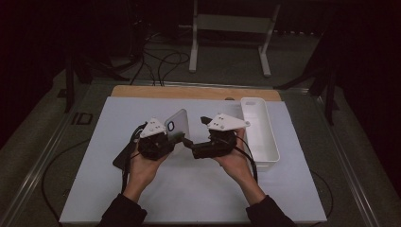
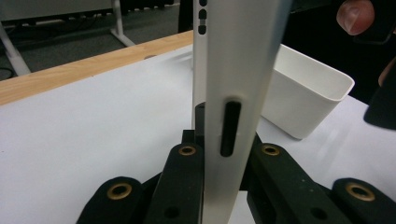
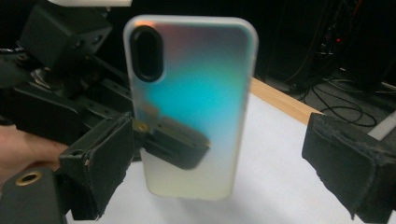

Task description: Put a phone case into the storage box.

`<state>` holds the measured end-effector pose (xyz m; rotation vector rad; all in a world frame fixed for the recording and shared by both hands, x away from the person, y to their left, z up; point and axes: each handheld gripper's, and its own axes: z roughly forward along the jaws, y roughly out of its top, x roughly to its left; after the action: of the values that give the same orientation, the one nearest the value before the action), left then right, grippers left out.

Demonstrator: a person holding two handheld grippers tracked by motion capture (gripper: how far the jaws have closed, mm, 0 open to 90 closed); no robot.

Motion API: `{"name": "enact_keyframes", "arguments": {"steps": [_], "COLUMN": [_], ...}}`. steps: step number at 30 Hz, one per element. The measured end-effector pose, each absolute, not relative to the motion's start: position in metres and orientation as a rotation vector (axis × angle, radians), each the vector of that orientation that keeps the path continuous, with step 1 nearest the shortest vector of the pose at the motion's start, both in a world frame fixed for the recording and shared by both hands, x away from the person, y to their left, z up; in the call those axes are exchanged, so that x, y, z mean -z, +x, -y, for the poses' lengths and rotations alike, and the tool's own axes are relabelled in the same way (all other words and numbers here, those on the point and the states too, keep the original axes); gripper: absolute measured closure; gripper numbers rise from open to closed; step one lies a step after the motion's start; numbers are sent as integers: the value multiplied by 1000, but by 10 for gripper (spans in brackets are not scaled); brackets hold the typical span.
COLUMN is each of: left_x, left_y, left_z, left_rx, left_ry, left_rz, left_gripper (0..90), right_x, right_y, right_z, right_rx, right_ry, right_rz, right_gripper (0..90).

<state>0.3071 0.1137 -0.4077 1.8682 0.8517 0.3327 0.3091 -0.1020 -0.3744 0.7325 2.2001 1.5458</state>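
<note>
Left tool (image 1: 166, 137) clenched on the lower end of a translucent phone case (image 1: 178, 126), held upright above the counter (image 1: 198, 189). Right tool (image 3: 224, 154) released, its jaws flanking the case. Case likely light, flexible, slick; best pinched across its flat faces.

Left gripper (image 2: 224, 158) clamps translucent white phone case (image 2: 233, 70) edge-on, upright between 2 black jaws. White rectangular plastic bin (image 2: 308, 93) beyond, right of jaws, on white tabletop (image 2: 93, 126).
</note>
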Motion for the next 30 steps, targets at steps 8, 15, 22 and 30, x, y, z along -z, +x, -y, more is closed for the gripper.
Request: {"name": "enact_keyframes", "arguments": {"steps": [8, 15, 22, 30], "left_x": [410, 412, 413, 414], "left_y": [306, 304, 303, 303], "left_z": [-109, -103, -102, -98], "left_rx": [-333, -328, -327, -329], "left_ry": [1879, 1878, 1881, 1890], "left_rz": [-845, -835, -836, -848], "left_gripper": [863, 863, 863, 862], "right_x": [371, 369, 370, 373], "right_y": [310, 313, 316, 318], "right_z": [89, 80, 74, 69], "right_rx": [-1575, -1581, -1587, -1546], "right_ry": [745, 793, 836, 863], "right_rz": [-2193, -2181, -2159, -2161], "right_gripper": [93, 108, 145, 143]}}
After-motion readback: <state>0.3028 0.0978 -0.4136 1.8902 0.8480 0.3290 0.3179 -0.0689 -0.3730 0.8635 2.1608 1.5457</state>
